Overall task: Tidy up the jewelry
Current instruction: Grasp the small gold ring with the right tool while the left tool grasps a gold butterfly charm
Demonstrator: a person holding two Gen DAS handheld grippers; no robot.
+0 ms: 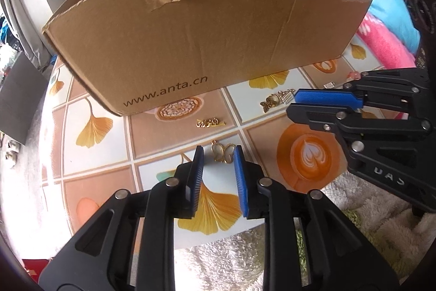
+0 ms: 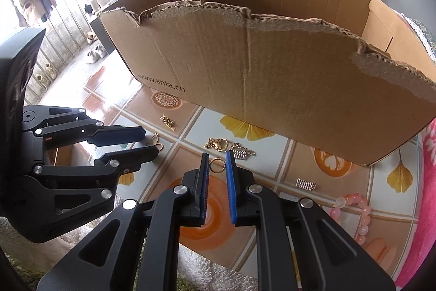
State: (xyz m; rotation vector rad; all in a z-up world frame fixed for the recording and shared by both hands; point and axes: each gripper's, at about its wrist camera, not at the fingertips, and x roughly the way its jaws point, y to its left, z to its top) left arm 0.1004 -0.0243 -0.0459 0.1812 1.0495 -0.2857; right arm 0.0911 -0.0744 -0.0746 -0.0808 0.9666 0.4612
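My left gripper (image 1: 217, 152) is open, its blue pads on either side of a gold butterfly pendant (image 1: 224, 152) lying on the table; the same pendant shows by the left gripper in the right wrist view (image 2: 156, 142). My right gripper (image 2: 217, 158) is open, with a gold ring (image 2: 217, 166) between its fingertips on the table. It also shows from the side in the left wrist view (image 1: 293, 102). Other gold pieces lie near: a script charm (image 1: 209, 123), a butterfly charm (image 2: 215, 144), a comb-like charm (image 2: 241, 153). A torn cardboard box (image 1: 207, 45) stands behind.
A small silver charm (image 2: 305, 184) and a pink bead bracelet (image 2: 357, 212) lie at the right on the patterned tablecloth (image 1: 174, 141). Pink and blue fabric (image 1: 381, 37) lies to the right. A white fluffy rug (image 1: 245, 258) lies below the table's front edge.
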